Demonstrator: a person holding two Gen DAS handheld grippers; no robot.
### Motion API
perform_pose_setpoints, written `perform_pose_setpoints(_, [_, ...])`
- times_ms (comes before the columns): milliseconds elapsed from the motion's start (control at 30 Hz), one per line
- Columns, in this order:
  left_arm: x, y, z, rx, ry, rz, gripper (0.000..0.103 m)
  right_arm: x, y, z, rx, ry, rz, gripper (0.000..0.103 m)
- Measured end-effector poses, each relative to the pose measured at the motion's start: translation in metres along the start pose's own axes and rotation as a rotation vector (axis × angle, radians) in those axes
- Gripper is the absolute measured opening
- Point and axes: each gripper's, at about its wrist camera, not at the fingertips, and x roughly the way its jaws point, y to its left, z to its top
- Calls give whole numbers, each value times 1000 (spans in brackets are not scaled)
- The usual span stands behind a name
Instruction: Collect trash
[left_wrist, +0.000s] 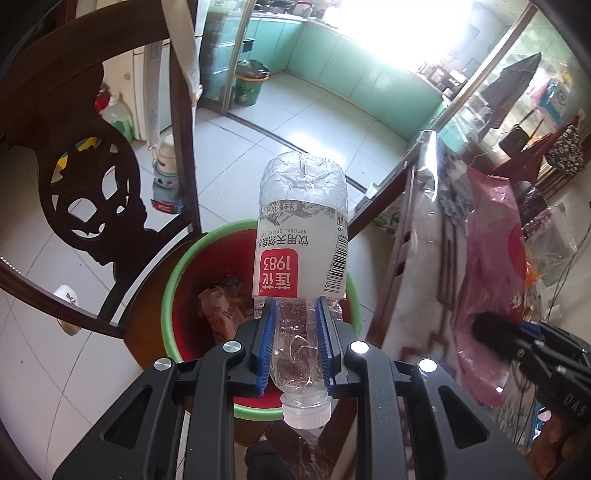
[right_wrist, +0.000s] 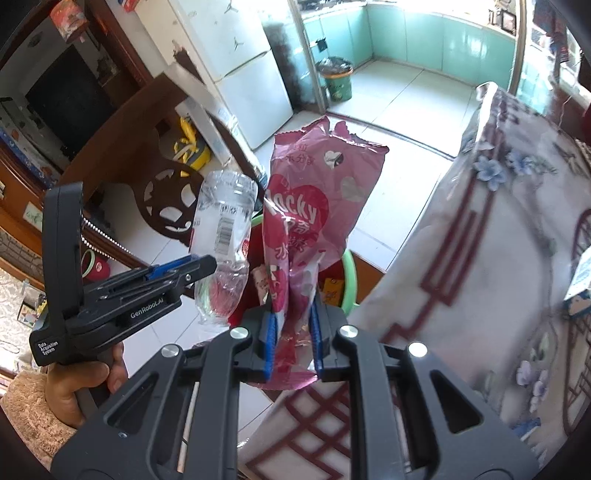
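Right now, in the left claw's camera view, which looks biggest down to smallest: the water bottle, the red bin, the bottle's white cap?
1. Red bin, though the bottle hides much of it.
2. Water bottle, closer to the camera, so this ranking is unsure.
3. White cap, clearly smallest.

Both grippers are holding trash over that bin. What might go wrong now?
The bottle is pinched only near its neck, with its long body sticking out past the left gripper, so it may tip and land outside the bin. The wrapper in the right gripper is light and floppy; it may drift past the rim.
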Motion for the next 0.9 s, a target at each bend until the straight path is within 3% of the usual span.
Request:
perform_pose_setpoints(367, [7,14,5,-42,20,32,20,26,9,8,-31,60,37,17])
perform_pose_setpoints(433, [7,17,6,-61,21,43,20,31,10,9,-31,64,51,28])
perform_pose_setpoints(467, [7,19,6,-80,16,52,23,32,9,10,-30,65,59,36])
perform_pose_setpoints(500, [7,21,6,-95,15,56,37,32,8,10,-26,63,62,46])
perform_pose_setpoints(533, [7,23,7,-111,8,57,54,31,7,10,-19,51,63,47])
perform_pose_setpoints(567, [4,24,7,-122,-6,57,57,29,6,10,-15,43,70,47])
perform_pose_setpoints(900, [4,-6,5,-55,16,-1,57,7,-16,5,25,7,31,47])
